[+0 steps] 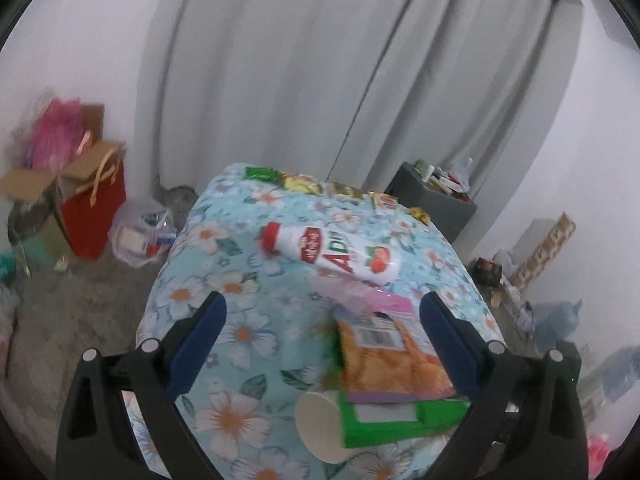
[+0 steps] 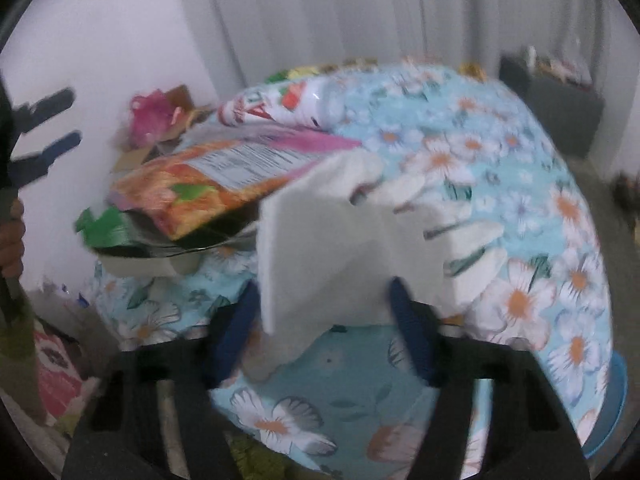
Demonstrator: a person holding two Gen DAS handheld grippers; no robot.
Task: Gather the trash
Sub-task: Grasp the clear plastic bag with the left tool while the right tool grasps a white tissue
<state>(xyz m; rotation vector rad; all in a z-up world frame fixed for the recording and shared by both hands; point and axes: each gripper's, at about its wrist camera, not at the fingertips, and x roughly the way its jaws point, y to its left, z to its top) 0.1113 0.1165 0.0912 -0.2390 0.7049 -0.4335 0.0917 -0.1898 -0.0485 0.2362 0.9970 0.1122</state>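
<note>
The right gripper has its blue pads on either side of a white paper napkin, and from the right wrist view they look to be pinching its lower edge; blur keeps me from being sure how firm the pinch is. The sheet stands up from the jaws, folded and with a slit or torn far edge. It is thin, soft and nearly weightless, so it will flop and could tear or slip free; a hold well in from the edge, over a doubled fold, seems safer than the extreme corner.

The left gripper is spread wide and holds nothing. It hangs over the table, which is draped in a blue floral cloth. Taking the orange snack bag as the landmark: it lies just inside the right-hand pad, a pink wrapper sticks out beyond it, a green packet lies under its near end, and a paper cup lies on its side beside that packet. Beyond the pink wrapper lies a white bottle with a red cap.

The bag is crinkly, light film, probably slick; gripping a flat sealed end should hold better than the puffed middle. The cup crushes easily, so the rim is the place. The bottle is stiff and round and may roll; across its body is best.
</note>
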